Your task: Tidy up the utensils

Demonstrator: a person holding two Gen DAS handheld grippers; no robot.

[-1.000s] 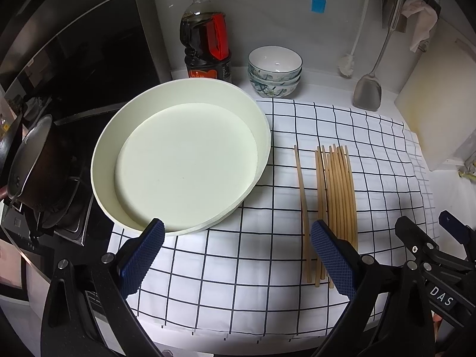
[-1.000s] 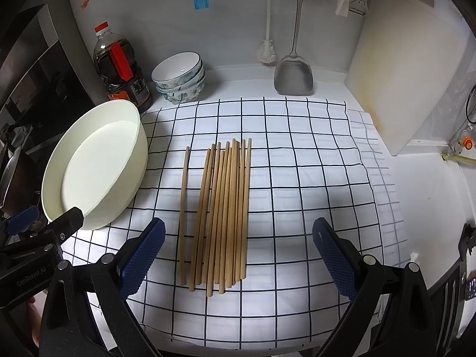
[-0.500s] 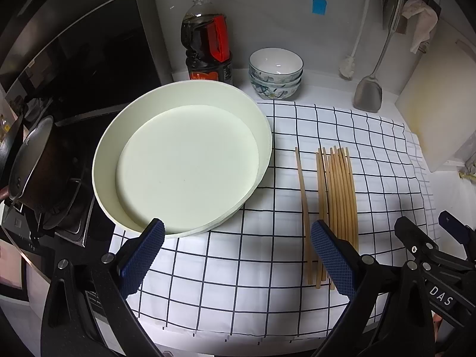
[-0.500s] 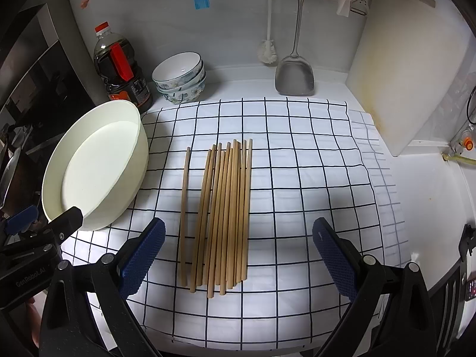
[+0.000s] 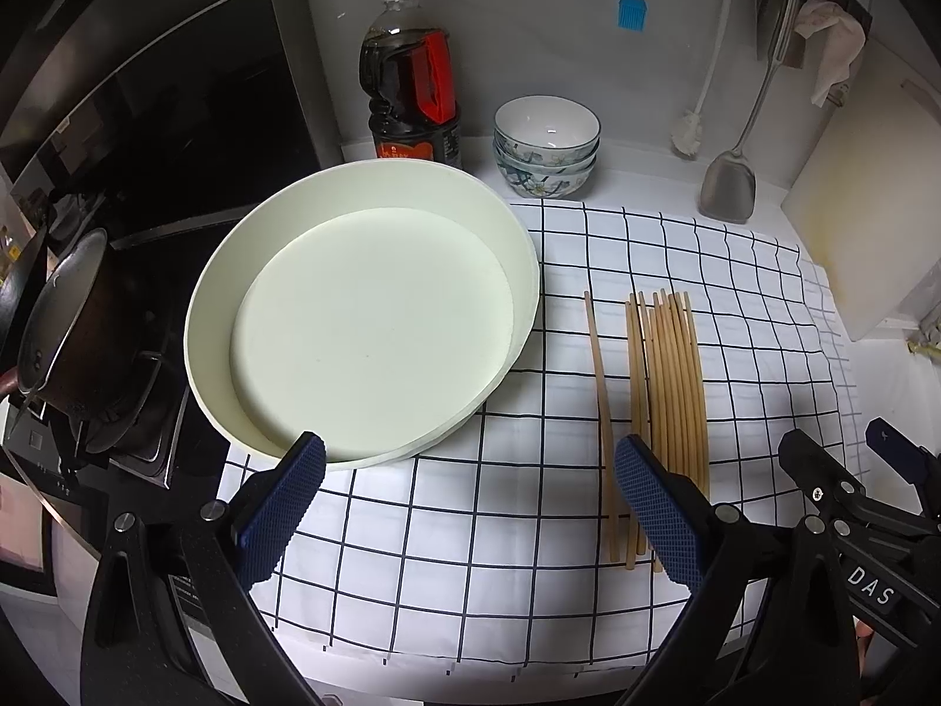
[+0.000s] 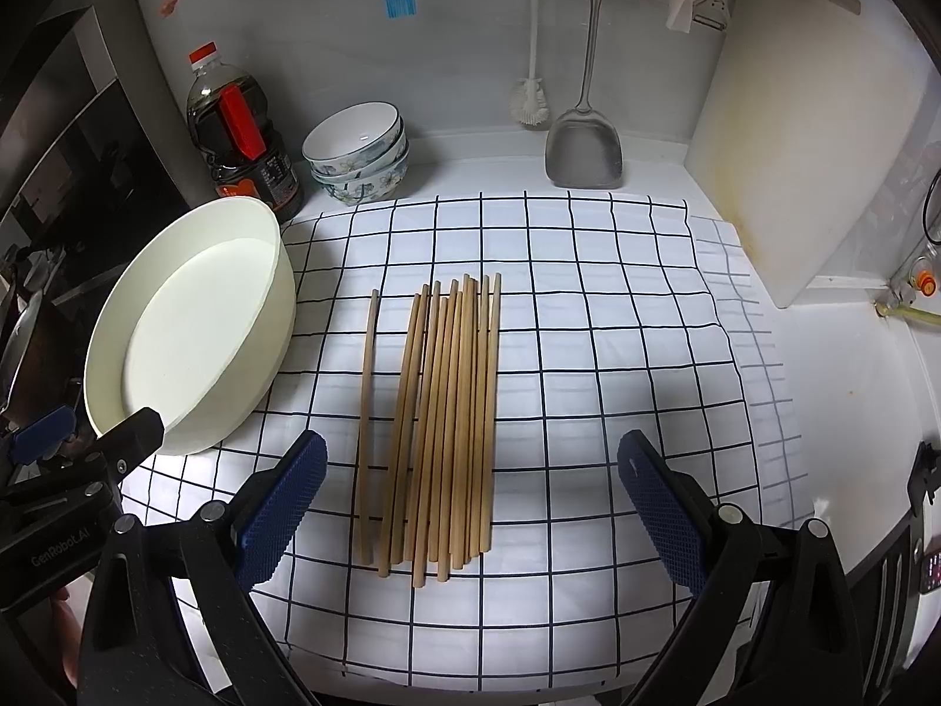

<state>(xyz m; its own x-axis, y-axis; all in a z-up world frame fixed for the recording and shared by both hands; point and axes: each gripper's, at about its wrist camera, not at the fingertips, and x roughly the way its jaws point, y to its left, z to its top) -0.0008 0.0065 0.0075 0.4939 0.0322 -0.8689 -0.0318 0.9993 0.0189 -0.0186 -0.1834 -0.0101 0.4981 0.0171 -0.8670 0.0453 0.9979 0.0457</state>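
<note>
Several wooden chopsticks (image 6: pixel 453 423) lie side by side on a white checked cloth (image 6: pixel 588 353); one chopstick (image 6: pixel 367 423) lies apart to their left. They also show in the left wrist view (image 5: pixel 667 388). A round cream tray (image 5: pixel 364 317) sits empty at the cloth's left edge, seen too in the right wrist view (image 6: pixel 194 323). My left gripper (image 5: pixel 470 512) is open and empty above the cloth's front, right of the tray. My right gripper (image 6: pixel 470 506) is open and empty above the near ends of the chopsticks.
A dark oil bottle (image 6: pixel 241 135), stacked bowls (image 6: pixel 359 153), a metal spatula (image 6: pixel 582 141) and a brush (image 6: pixel 529 106) stand along the back wall. A cutting board (image 6: pixel 806 117) leans at the right. A pot (image 5: pixel 64 317) sits on the stove at the left.
Both grippers have drifted slightly back and up; the chopsticks and tray have not moved.
</note>
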